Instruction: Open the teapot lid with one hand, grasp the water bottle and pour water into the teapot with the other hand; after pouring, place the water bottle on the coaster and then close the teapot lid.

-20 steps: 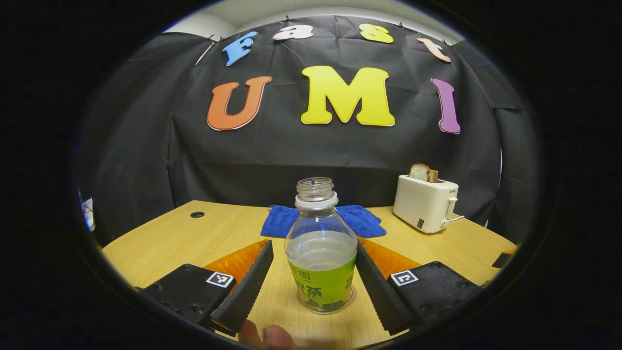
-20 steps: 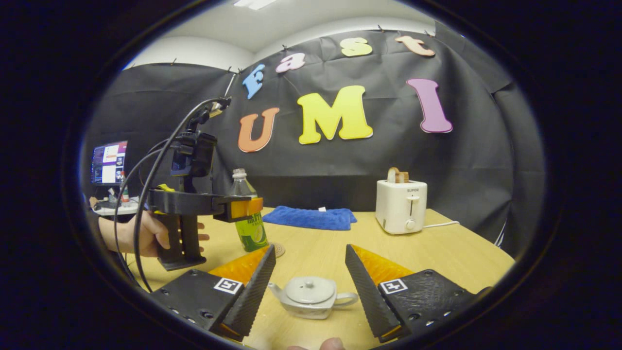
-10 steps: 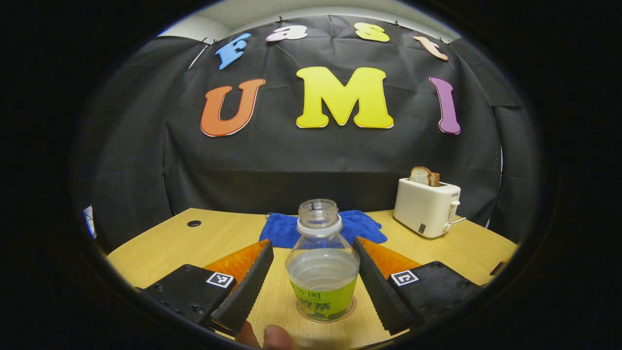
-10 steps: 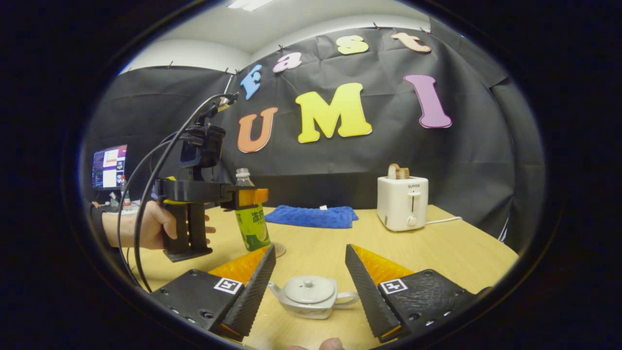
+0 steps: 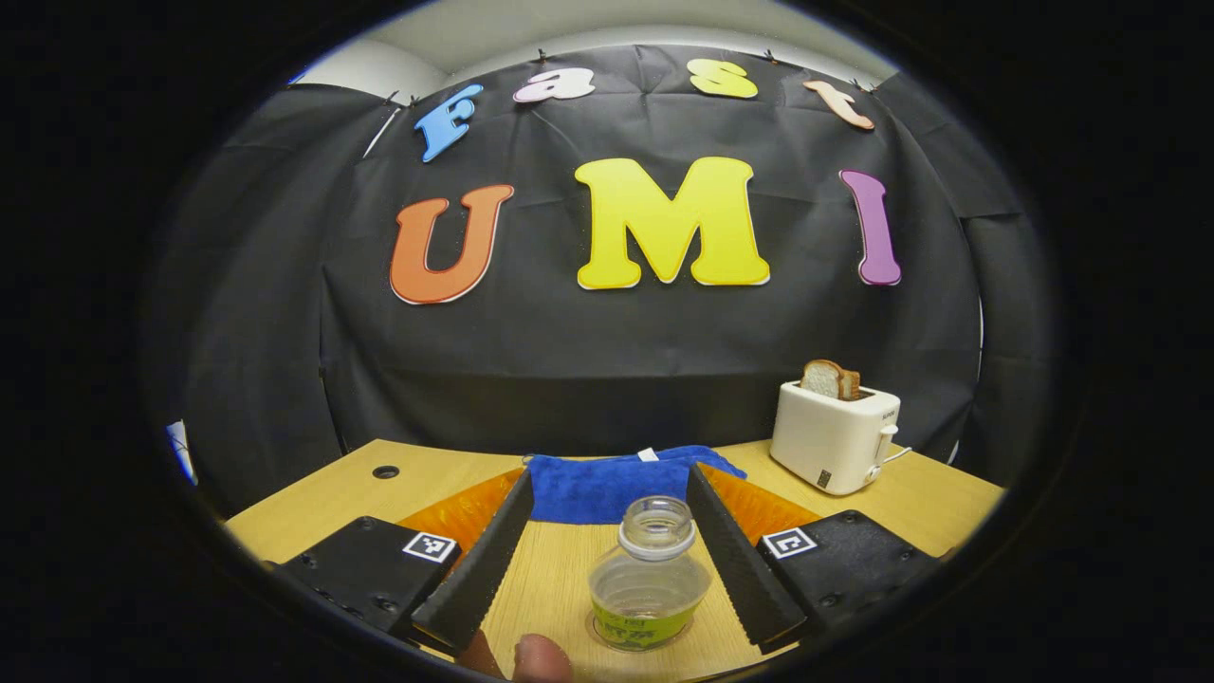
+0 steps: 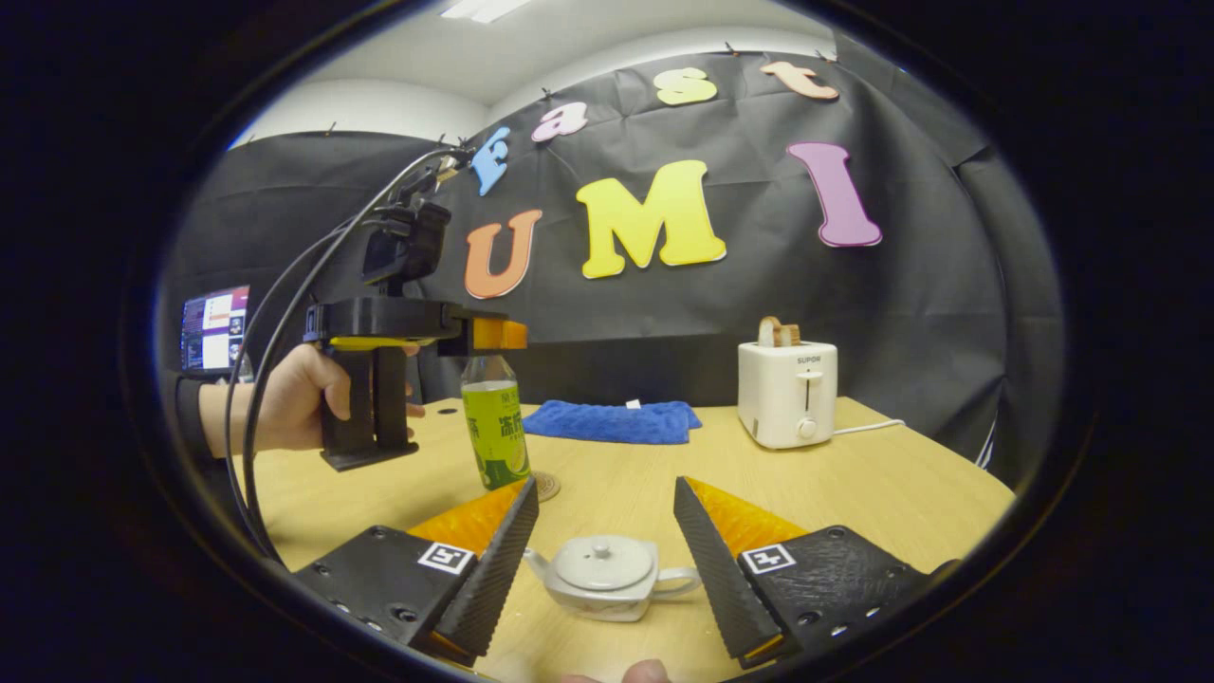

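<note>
The uncapped water bottle [image 5: 650, 588] with a green label stands upright between and below the fingers of my left gripper [image 5: 609, 477], which is open and touches nothing. In the right gripper view the bottle [image 6: 495, 432] rests on a round coaster [image 6: 543, 487], and the left gripper [image 6: 484, 332] hovers at the height of its neck, held by a hand [image 6: 285, 398]. The small white teapot [image 6: 607, 574] sits on the table with its lid [image 6: 595, 562] on. My right gripper [image 6: 605, 486] is open, one finger on each side of the teapot, apart from it.
A white toaster [image 6: 787, 394] with bread in it stands at the back right of the wooden table [image 6: 854, 484]. A blue cloth [image 6: 612, 422] lies at the back middle. A monitor [image 6: 211, 327] glows beyond the table's left side.
My left gripper has risen from around the bottle's body to its neck height, staying open. The bottle stays upright on the coaster. The right gripper and teapot have not moved.
</note>
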Demonstrator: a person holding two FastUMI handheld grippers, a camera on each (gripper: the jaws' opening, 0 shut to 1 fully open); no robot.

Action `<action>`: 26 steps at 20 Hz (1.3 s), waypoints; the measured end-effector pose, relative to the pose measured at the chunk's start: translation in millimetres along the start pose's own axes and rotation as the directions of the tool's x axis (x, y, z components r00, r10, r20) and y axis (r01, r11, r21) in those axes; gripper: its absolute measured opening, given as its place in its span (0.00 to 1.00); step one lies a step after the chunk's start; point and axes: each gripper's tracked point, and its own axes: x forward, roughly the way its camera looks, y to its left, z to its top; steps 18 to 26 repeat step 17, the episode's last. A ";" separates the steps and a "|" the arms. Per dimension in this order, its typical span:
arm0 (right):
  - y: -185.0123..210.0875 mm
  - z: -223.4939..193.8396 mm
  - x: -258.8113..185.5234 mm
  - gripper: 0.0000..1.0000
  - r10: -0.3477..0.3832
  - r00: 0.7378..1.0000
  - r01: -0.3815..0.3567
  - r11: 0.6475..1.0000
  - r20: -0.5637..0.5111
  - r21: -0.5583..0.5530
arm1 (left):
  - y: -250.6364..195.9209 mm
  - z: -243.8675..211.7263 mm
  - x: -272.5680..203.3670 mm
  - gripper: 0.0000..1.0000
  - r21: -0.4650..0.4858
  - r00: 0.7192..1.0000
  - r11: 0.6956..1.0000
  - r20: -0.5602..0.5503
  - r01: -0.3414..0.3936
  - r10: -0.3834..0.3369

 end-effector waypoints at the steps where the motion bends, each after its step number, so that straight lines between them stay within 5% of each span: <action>1: -0.4 1.7 -0.6 0.87 -0.002 1.000 0.002 1.000 0.004 0.001 | 1.6 6.6 -1.0 1.00 -0.003 1.000 1.000 0.015 -0.004 0.004; 5: -2.5 10.9 -7.5 0.87 -0.017 1.000 0.017 1.000 0.018 0.007 | 6.7 54.2 -32.5 1.00 -0.025 0.995 1.000 0.094 -0.015 0.018; 8: -3.5 32.3 -31.7 0.86 -0.044 0.998 0.045 0.999 0.054 -0.014 | 31.2 72.1 -101.4 1.00 -0.011 0.984 0.993 0.133 -0.120 0.120; 11: -7.7 48.4 -67.3 0.93 -0.090 0.992 0.094 0.995 0.086 -0.045 | 33.3 32.7 -182.0 1.00 -0.018 0.979 0.982 0.081 -0.188 0.188; 15: -9.9 43.8 -110.0 0.96 -0.116 0.987 0.126 0.989 0.112 -0.081 | 1.8 -21.1 -258.6 1.00 -0.092 0.986 0.984 0.054 -0.150 0.155; 26: -7.8 45.4 -121.3 0.96 -0.125 0.983 0.135 0.988 0.136 -0.073 | -10.4 -36.1 -277.3 1.00 -0.146 0.988 0.980 0.053 -0.137 0.146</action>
